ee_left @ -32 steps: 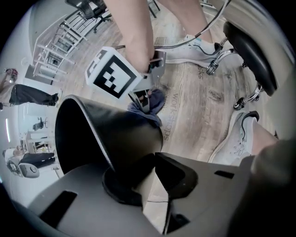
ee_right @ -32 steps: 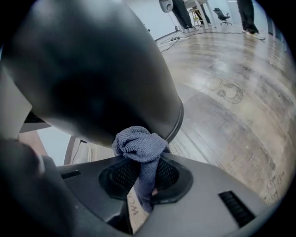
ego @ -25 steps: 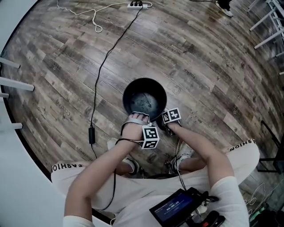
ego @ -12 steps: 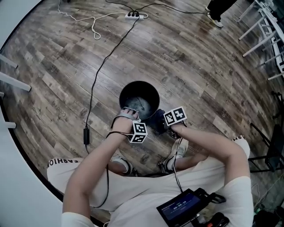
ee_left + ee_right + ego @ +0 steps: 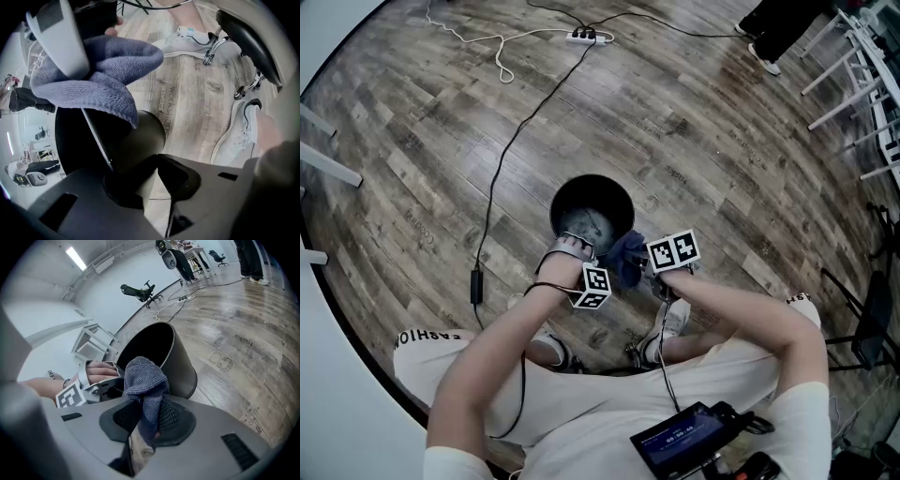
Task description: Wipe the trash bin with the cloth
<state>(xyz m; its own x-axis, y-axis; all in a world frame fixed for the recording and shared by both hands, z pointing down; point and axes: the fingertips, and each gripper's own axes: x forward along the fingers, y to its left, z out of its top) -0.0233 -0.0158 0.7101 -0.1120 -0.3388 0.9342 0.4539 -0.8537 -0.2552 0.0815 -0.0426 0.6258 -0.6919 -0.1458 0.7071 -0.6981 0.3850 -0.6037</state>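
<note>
Floorboards, left hand-held gripper closing on bin, right one pinching cloth

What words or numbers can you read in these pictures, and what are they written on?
"FASHION": on the trouser leg, head view.
"workshops": printed on a floor plank, left gripper view.
Too blurred to read: the figures on the screen, and the other floor prints.
</note>
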